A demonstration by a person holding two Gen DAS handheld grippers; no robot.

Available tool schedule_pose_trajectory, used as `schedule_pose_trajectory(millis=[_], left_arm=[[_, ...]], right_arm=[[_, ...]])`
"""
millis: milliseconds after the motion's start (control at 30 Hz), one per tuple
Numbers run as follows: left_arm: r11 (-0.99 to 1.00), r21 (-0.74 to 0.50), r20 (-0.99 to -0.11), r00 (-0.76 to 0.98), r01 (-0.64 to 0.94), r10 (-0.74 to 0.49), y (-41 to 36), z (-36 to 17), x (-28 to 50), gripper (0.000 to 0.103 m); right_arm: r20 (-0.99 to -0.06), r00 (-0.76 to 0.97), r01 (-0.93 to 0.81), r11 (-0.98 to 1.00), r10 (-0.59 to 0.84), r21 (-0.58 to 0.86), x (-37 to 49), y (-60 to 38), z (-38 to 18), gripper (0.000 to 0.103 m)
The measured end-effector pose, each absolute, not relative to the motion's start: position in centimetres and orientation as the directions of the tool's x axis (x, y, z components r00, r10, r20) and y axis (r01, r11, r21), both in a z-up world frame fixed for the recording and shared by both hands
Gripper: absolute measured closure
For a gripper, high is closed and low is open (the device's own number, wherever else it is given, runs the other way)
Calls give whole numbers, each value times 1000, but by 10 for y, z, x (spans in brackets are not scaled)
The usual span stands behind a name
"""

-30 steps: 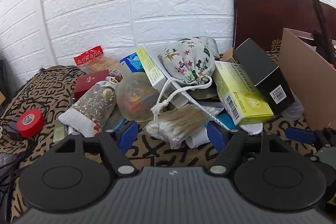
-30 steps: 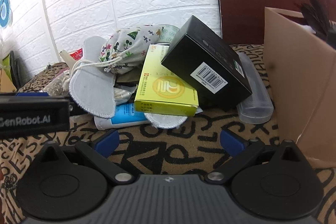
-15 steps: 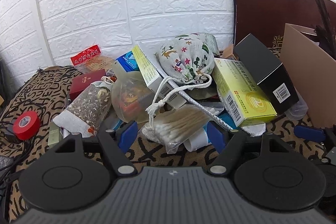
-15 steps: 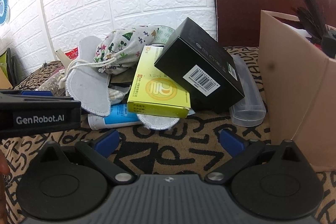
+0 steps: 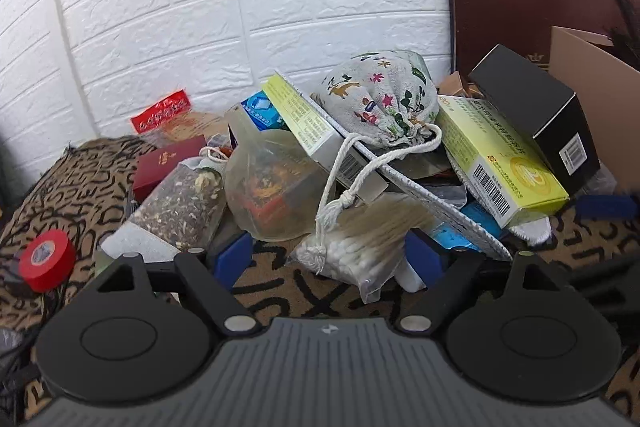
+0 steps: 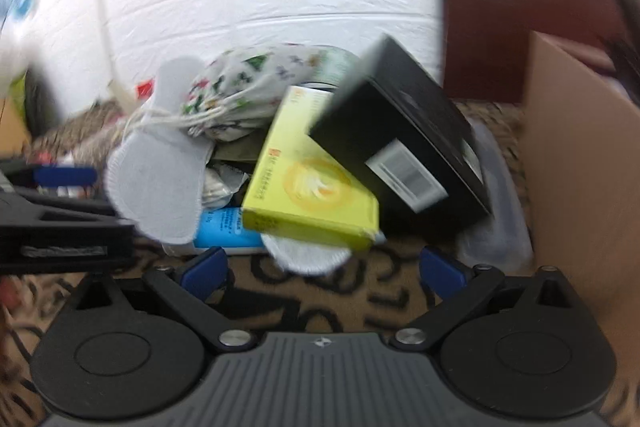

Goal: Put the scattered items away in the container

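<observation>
Change: left gripper (image 5: pixel 328 259) jaws have just widened and sit closer to the pile.
Left gripper: released, cotton swab bag (image 5: pixel 360 247) between its fingers.
Right gripper (image 6: pixel 322 269): released, empty.
Pile: beside cardboard box (image 6: pixel 580 167), yellow box (image 6: pixel 312 191) nearest.

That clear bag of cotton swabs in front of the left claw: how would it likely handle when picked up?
The bag of cotton swabs is thin, wrinkled plastic, so it probably sags and slips. It looks light for its size. The floral pouch has its drawstring draped across it, which might snag or drag along.
</observation>
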State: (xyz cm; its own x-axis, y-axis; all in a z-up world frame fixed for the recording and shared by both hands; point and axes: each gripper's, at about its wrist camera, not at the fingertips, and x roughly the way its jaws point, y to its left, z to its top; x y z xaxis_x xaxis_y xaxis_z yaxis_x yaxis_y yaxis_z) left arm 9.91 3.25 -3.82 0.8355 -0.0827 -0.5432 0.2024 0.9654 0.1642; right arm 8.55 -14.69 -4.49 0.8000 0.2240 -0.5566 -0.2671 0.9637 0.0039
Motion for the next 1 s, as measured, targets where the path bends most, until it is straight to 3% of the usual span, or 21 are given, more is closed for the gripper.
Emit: schedule_pose_trajectory(millis=[100, 300, 367, 400, 600, 700, 800, 867, 1000], left_arm=[[942, 198, -543, 830, 272, -125, 43, -44, 96, 14], [907, 298, -545, 833, 299, -95, 36, -64, 106, 13], [911, 323, -543, 839, 256, -43, 32, -63, 113, 0], [915, 332, -538, 843, 231, -18, 31, -62, 116, 0], [950, 289, -519, 853, 115, 54, 46, -60, 109, 0], [972, 234, -498, 862, 33, 91, 54, -56, 99, 0], [982, 161, -527, 850, 104, -4, 57, -53, 105, 0], [961, 210, -558, 829, 179, -33, 46, -56, 115, 0], [906, 361, -511, 860, 223, -8, 23, -58, 115, 0]], right_arm=[[-586, 768, -326, 945, 258, -11, 102, -142, -48, 0], [-606, 716, -404, 913, 347, 46, 125, -139, -50, 0], [-605, 711, -421, 906, 358, 41, 127, -139, -50, 0], [-603, 716, -423, 906, 352, 26, 126, -138, -50, 0], [-579, 783, -250, 967, 227, 40, 114, -159, -48, 0], [-566, 782, -237, 964, 262, 119, 110, -167, -47, 0], [-575, 745, -316, 938, 338, 142, 118, -158, -49, 0], [-587, 716, -393, 913, 379, 110, 124, -145, -49, 0], [-599, 707, -462, 887, 377, 13, 131, -128, -50, 0]])
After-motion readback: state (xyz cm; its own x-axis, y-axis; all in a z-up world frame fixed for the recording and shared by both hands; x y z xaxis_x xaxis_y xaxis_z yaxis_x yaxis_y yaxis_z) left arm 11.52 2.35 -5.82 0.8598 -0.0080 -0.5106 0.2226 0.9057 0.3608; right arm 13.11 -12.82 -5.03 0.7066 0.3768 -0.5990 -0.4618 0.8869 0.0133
